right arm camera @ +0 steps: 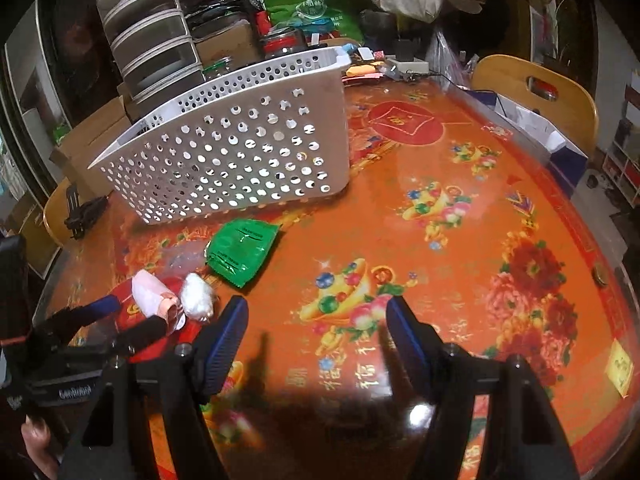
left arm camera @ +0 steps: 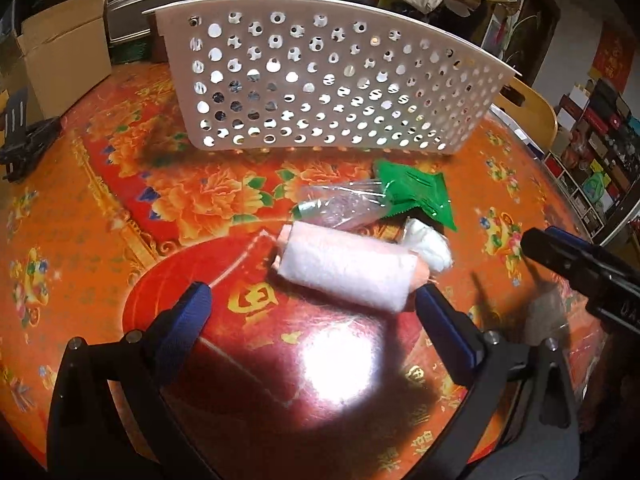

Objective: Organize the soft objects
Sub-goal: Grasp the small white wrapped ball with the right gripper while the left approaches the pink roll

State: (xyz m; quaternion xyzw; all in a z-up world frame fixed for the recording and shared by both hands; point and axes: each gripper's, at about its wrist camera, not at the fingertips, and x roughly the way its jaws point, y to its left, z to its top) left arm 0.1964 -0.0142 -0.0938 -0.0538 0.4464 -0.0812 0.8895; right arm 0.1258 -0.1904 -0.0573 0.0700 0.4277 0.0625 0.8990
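A rolled pink-white fuzzy towel [left arm camera: 346,266] lies on the red-orange table, just ahead of my open left gripper [left arm camera: 312,300], whose right finger nearly touches its end. Behind it lie a white wad in clear wrap [left arm camera: 430,246], a clear plastic bag [left arm camera: 340,206] and a green packet [left arm camera: 416,194]. A white perforated basket [left arm camera: 320,80] stands at the back. In the right wrist view the towel [right arm camera: 150,294], the wad [right arm camera: 197,298], the packet [right arm camera: 240,250] and the basket [right arm camera: 240,152] sit to the left. My right gripper [right arm camera: 316,316] is open and empty over bare table.
Cardboard boxes [left arm camera: 60,52] and stacked trays [right arm camera: 152,40] stand behind the basket with bags and clutter. A black clip [left arm camera: 24,140] lies at the left table edge. A wooden chair [right arm camera: 536,92] stands at the far right edge.
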